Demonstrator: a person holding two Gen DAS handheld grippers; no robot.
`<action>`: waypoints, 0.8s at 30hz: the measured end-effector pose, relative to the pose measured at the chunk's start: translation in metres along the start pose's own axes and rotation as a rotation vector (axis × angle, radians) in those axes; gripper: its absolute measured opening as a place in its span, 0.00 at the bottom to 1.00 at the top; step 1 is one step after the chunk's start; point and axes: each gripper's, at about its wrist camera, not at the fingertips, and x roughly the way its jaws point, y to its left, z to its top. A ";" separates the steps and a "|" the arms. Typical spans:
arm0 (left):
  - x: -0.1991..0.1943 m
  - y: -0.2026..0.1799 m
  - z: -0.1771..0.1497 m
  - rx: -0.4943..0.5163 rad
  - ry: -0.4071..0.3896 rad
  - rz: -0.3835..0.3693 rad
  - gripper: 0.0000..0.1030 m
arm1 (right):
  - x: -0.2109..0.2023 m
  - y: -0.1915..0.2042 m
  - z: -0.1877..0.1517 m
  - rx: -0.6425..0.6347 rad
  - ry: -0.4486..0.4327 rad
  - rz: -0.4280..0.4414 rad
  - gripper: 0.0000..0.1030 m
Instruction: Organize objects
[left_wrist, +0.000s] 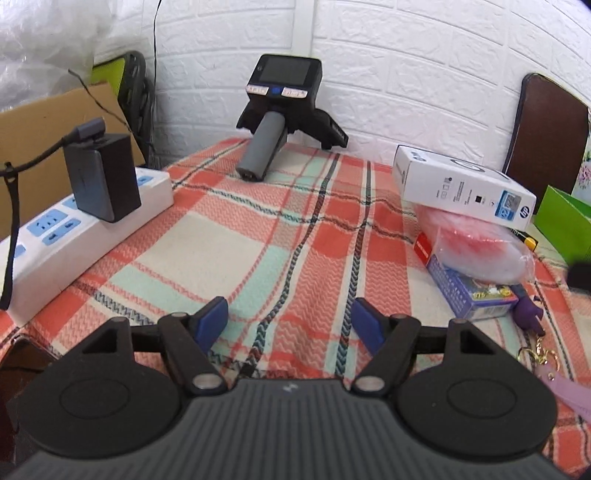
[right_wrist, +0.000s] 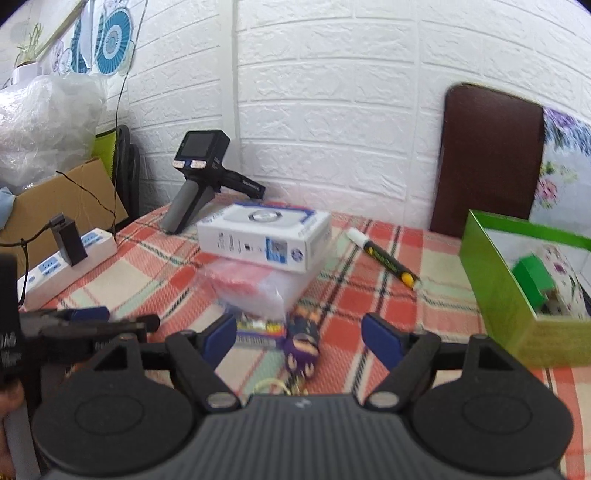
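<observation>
My left gripper (left_wrist: 290, 325) is open and empty over the plaid tablecloth (left_wrist: 258, 240). My right gripper (right_wrist: 299, 334) is open and empty, with a purple keychain figure (right_wrist: 301, 345) lying between its fingers. A white HP box (right_wrist: 264, 236) rests on a pink item in a plastic bag (right_wrist: 251, 288) and a blue card box (right_wrist: 258, 328); the HP box also shows in the left wrist view (left_wrist: 461, 182). A black-and-yellow marker (right_wrist: 384, 256) lies to the right. A green box (right_wrist: 498, 280) at the right holds a green object and a floral item.
A black handheld device with a screen (left_wrist: 277, 110) stands at the back against the white wall. A white power strip (left_wrist: 74, 236) with a black charger plugged in lies at the left. A brown chair back (right_wrist: 487, 162) stands behind the table. The left gripper shows in the right wrist view (right_wrist: 85, 321).
</observation>
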 end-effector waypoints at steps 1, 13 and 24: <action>0.000 -0.001 -0.001 0.007 -0.005 0.001 0.73 | 0.006 0.002 0.004 -0.012 -0.008 -0.001 0.76; 0.002 0.004 -0.002 -0.035 -0.025 -0.047 0.78 | 0.108 -0.049 0.061 0.435 0.062 0.132 0.90; 0.006 0.021 0.062 -0.306 -0.058 -0.252 0.82 | 0.120 -0.065 0.050 0.535 0.107 0.209 0.59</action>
